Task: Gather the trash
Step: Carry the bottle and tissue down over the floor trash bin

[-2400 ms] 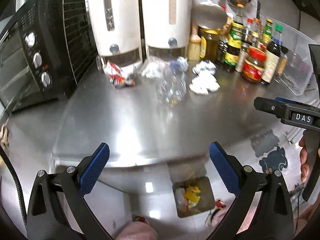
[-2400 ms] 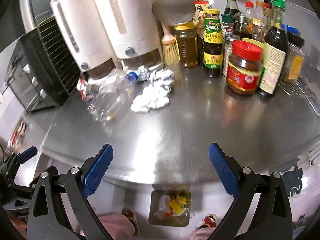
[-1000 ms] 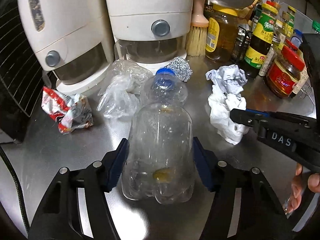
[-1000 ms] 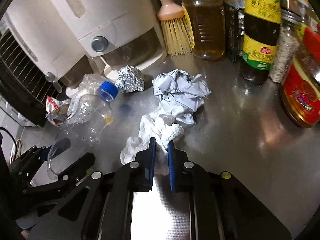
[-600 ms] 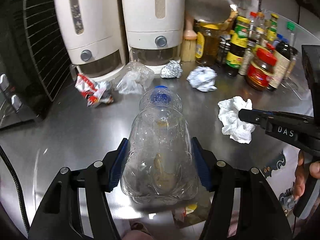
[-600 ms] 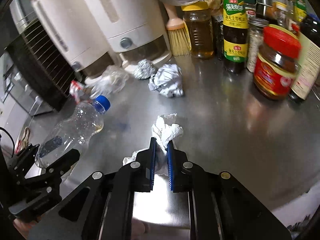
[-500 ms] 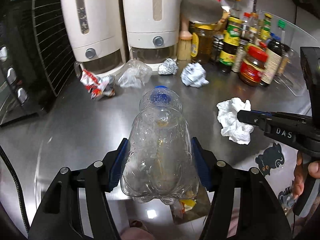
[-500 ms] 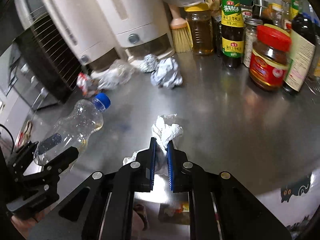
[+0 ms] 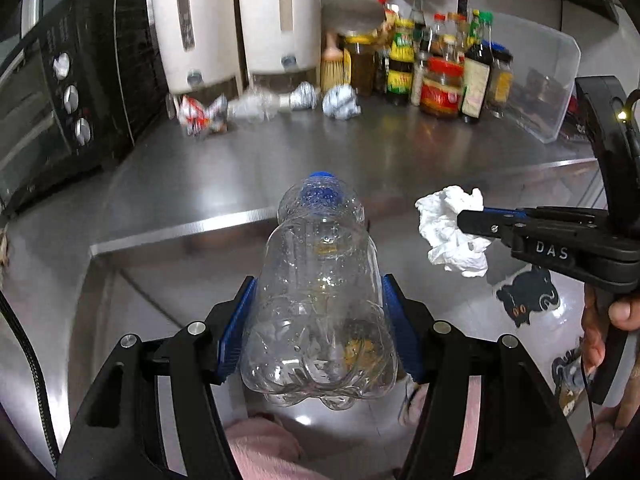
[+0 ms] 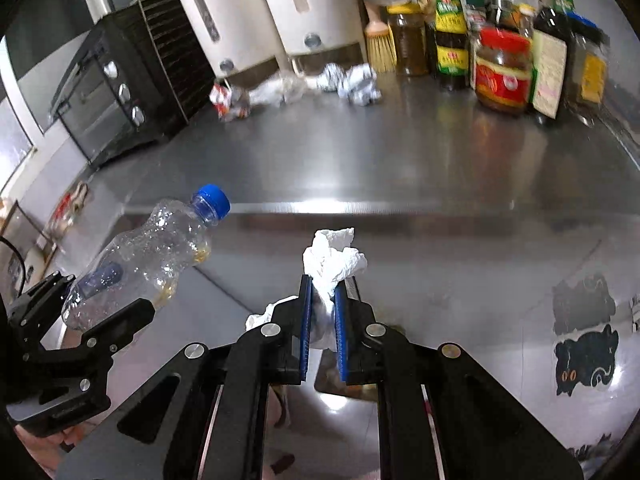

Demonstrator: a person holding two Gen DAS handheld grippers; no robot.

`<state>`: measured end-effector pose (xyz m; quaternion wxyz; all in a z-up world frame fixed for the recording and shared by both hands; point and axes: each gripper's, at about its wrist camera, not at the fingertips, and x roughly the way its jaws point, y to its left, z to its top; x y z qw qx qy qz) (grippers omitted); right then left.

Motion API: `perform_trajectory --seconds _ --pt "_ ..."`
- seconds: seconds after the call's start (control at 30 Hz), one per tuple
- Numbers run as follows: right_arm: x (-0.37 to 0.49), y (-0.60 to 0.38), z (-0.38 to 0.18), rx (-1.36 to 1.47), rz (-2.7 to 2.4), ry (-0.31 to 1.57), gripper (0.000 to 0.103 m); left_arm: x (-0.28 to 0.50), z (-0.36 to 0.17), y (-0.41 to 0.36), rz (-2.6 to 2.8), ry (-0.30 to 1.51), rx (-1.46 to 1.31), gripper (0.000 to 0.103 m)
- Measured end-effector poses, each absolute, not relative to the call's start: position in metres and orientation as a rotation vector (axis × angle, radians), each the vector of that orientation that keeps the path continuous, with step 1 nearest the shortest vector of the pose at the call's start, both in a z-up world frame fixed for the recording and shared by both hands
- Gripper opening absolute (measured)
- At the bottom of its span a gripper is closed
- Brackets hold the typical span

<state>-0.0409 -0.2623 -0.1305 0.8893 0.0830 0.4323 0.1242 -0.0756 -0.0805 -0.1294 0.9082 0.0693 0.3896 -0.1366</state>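
In the left wrist view, a clear plastic bottle [image 9: 320, 300] with a blue cap is gripped near its base between the blue pads of the left claw [image 9: 318, 332] and is held in the air, out beyond the front edge of the steel counter [image 9: 360, 152]. To its right, a crumpled white tissue [image 9: 448, 232] is seen pinched in the tip of the right claw [image 9: 470, 220], also off the counter. At the back of the counter, a red-and-white wrapper [image 9: 198, 114], a foil ball [image 9: 304, 96] and a crumpled paper ball [image 9: 340, 102] are left lying in front of two white dispensers [image 9: 236, 20], with sauce bottles [image 9: 436, 68] to their right and a black oven [image 9: 60, 92] to their left.

In the right wrist view, the right claw [image 10: 322, 320] is closed on the tissue [image 10: 332, 260], which bunches out above the pads. The bottle [image 10: 148, 256] is seen tilted at the left, clamped by the left claw [image 10: 86, 308]. Below, something that may be a bin is largely hidden behind the claw.
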Motion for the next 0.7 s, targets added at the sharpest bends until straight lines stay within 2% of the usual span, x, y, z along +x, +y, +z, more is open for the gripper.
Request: perform_trajectory --seconds 0.3,0.47,0.7 --pt "-0.052 -0.273 -0.222 0.197 0.206 1.041 0.012 -0.08 -0.24 -0.1 -0.321 1.013 0.131 0.059" --pt "-0.04 -0.276 -0.291 0.221 0.177 1.159 0.012 -0.057 -0.312 -0.11 -0.325 1.144 0.124 0.059" --pt "-0.01 -0.274 -0.37 0.226 0.132 1.26 0.012 -0.015 -0.382 -0.117 -0.316 1.283 0.096 0.059"
